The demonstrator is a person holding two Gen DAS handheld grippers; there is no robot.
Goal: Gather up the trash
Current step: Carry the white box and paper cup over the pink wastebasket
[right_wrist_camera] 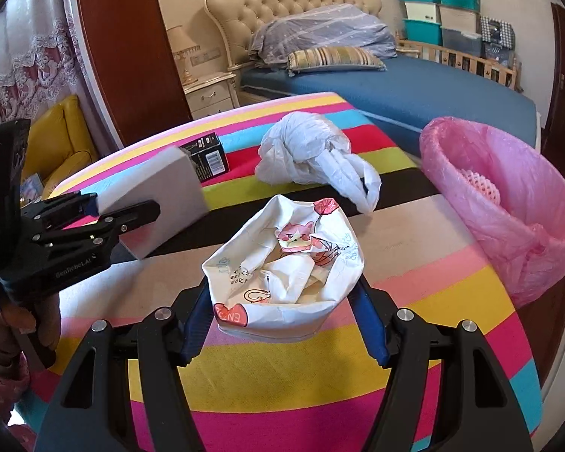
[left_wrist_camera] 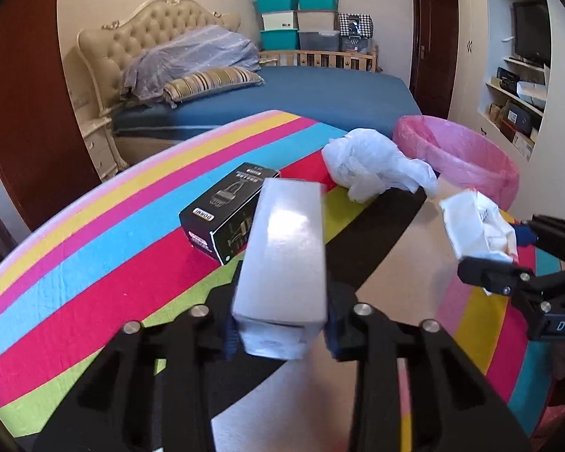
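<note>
Left claw (left_wrist_camera: 280, 333) clamps white box (left_wrist_camera: 282, 248); right claw (right_wrist_camera: 284, 324) clamps crumpled wrapper (right_wrist_camera: 286, 263)

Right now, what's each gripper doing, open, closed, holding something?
Left gripper: closed on the white box.
Right gripper: closed on the crumpled printed paper bag.

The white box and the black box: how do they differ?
The white box is plain, long and narrow; the black box is printed and squatter. The white box is clamped in the left gripper, tilted above the striped cloth; the black box lies flat on the cloth, untouched. Both are closed cardboard cartons.
</note>
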